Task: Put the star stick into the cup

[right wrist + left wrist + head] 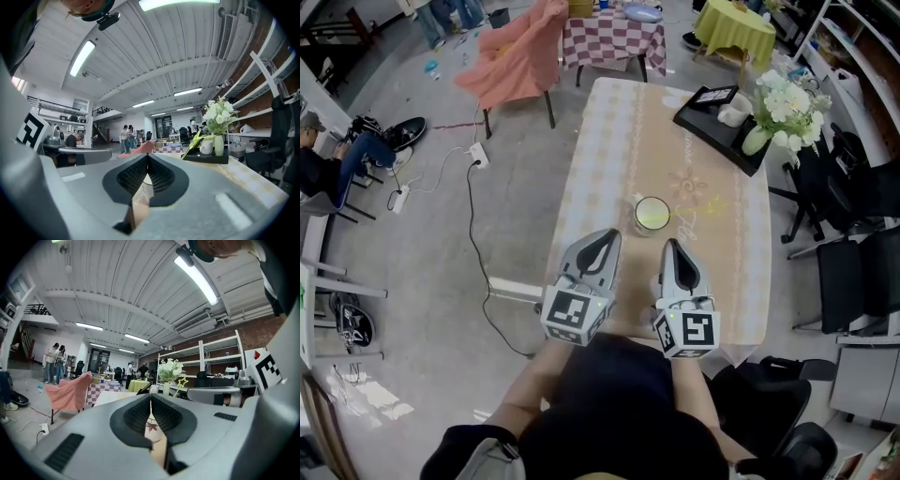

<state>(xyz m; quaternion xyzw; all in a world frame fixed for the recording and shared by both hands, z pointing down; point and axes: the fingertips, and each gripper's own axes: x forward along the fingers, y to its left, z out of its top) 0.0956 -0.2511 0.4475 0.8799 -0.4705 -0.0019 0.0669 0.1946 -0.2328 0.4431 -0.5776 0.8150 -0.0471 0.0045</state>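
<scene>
Star stick (182,380) shows at about 1 o'clock in my left gripper view. Its yellow star is upright and its shaft slants down out of sight behind my own housing, toward where the cup (652,214) stands on the table (609,141), at 12 o'clock just beyond both tools. My left gripper (607,236) and right gripper (671,246) hover side by side over the near edge, jaws clenched on nothing. I judge the stick is already in the cup and nothing is left to do, though the head view doesn't show it plainly.
</scene>
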